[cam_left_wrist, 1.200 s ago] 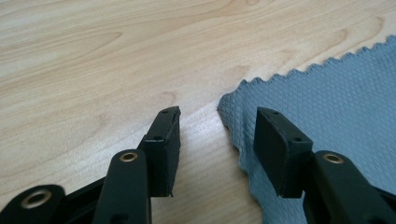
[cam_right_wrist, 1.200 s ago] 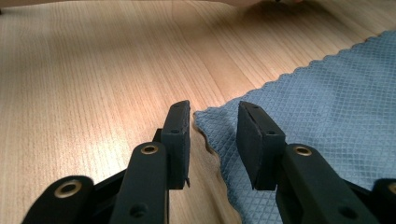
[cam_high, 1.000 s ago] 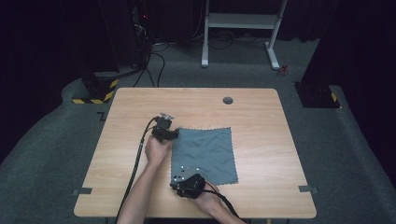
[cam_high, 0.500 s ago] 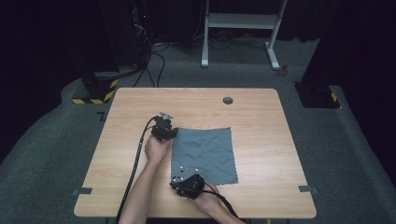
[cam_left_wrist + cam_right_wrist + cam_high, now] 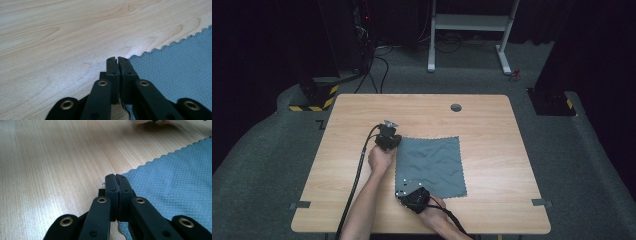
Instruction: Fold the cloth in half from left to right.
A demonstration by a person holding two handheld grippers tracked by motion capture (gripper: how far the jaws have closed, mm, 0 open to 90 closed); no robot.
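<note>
Your left gripper point(image 5: 388, 141) and right gripper point(image 5: 411, 196) have just been closing and now each pinches a left-hand corner of the grey-blue cloth point(image 5: 432, 161), which lies flat on the wooden table point(image 5: 492, 130). The cloth looks thin, light and limp, so it should sag between your grips; hold it by those zigzag-cut corners.

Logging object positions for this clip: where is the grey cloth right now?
In the high view the grey cloth lies flat at the table's centre, its left corners pinched by the left gripper and right gripper.
</note>
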